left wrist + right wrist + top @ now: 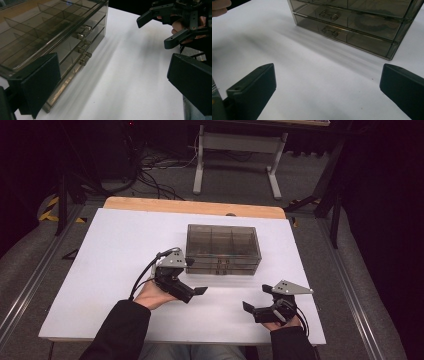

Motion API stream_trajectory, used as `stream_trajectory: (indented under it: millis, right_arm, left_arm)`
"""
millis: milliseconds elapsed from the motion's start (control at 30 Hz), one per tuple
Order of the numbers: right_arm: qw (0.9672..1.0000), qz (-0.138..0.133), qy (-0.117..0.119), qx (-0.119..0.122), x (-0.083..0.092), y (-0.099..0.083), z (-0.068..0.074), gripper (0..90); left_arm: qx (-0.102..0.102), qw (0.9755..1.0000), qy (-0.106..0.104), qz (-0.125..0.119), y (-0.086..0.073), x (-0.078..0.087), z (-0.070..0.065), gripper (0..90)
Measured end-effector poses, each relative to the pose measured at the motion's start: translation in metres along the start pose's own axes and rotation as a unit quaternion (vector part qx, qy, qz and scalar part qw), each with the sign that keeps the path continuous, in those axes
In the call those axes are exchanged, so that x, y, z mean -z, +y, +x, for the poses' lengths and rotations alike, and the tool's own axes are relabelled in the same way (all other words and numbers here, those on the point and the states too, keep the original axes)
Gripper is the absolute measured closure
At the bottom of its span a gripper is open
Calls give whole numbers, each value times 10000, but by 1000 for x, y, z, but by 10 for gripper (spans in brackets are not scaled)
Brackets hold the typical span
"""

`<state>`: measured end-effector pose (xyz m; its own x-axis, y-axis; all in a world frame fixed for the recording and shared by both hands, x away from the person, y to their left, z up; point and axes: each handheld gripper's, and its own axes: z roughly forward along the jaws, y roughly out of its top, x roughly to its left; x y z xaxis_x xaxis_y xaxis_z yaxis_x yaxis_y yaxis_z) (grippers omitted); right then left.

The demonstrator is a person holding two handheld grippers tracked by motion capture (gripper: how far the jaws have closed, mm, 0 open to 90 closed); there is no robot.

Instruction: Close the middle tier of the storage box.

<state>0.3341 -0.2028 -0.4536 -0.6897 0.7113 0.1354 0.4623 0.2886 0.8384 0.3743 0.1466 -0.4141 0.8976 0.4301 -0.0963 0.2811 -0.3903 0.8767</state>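
Two grippers, both spread wide and empty, flank the smoky drawer organizer (223,248) mid-tabletop (100,270): left gripper (195,276) at its front-left corner, right gripper (257,297) well in front. Best line one gripper squarely on a drawer handle (328,15) before pinching, I judge.

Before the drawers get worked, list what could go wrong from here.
1. The left gripper sits right at the front corner of the drawer box; its open jaws could knock the box and slide it across the white board.
2. The drawer handles are small and the same smoky colour as the box, so wide jaws may miss or slip off one.
3. The right gripper is open nearby; both converging on one drawer could collide.
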Motion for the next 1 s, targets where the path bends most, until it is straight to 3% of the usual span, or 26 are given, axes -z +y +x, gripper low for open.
stream_trajectory:
  millis: [1000]
  right_arm:
    - [10000,2,7,-6,-1,1,1,10]
  left_arm:
    - [135,9987,416,-249,-30,59,18,0]
